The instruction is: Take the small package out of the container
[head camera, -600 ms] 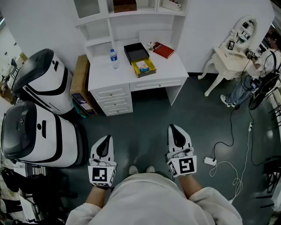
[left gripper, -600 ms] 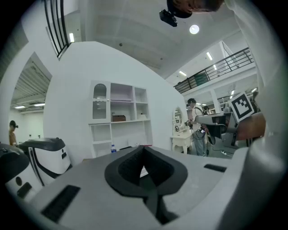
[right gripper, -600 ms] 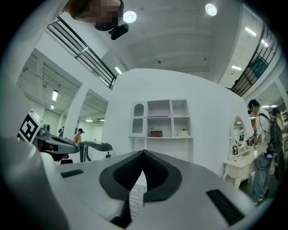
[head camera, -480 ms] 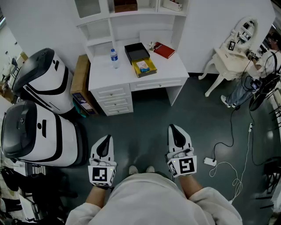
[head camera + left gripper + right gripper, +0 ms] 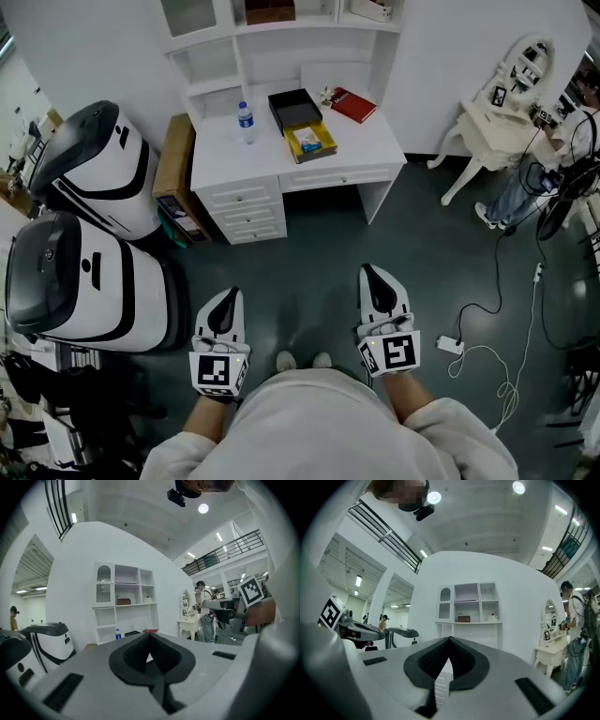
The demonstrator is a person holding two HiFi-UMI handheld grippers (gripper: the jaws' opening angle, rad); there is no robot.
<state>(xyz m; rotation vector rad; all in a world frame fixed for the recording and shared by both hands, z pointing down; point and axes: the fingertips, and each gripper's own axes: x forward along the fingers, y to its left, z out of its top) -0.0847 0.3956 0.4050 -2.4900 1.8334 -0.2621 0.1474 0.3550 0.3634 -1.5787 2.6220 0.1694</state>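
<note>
On the white desk [image 5: 370, 148], far ahead of me, lies a yellow open container [image 5: 323, 146] with a small light package [image 5: 308, 142] inside. An open black box [image 5: 292, 109] stands just behind it. My left gripper [image 5: 224, 302] and right gripper [image 5: 373, 278] hang low by my body over the grey floor, far from the desk. In the left gripper view the left gripper [image 5: 150, 638] is shut, with nothing between the pads. The right gripper [image 5: 450, 641] in its own view is likewise shut and empty.
A water bottle [image 5: 246, 123] and a red book [image 5: 354, 105] also sit on the desk. Two large white machines [image 5: 89, 234] and a cardboard box [image 5: 172, 167] stand at the left. A white vanity table [image 5: 495, 114], a person [image 5: 567, 141] and floor cables [image 5: 487, 352] are at the right.
The head view has shifted a little, so the desk sits slightly further right. Both grippers hold the same place, still shut.
</note>
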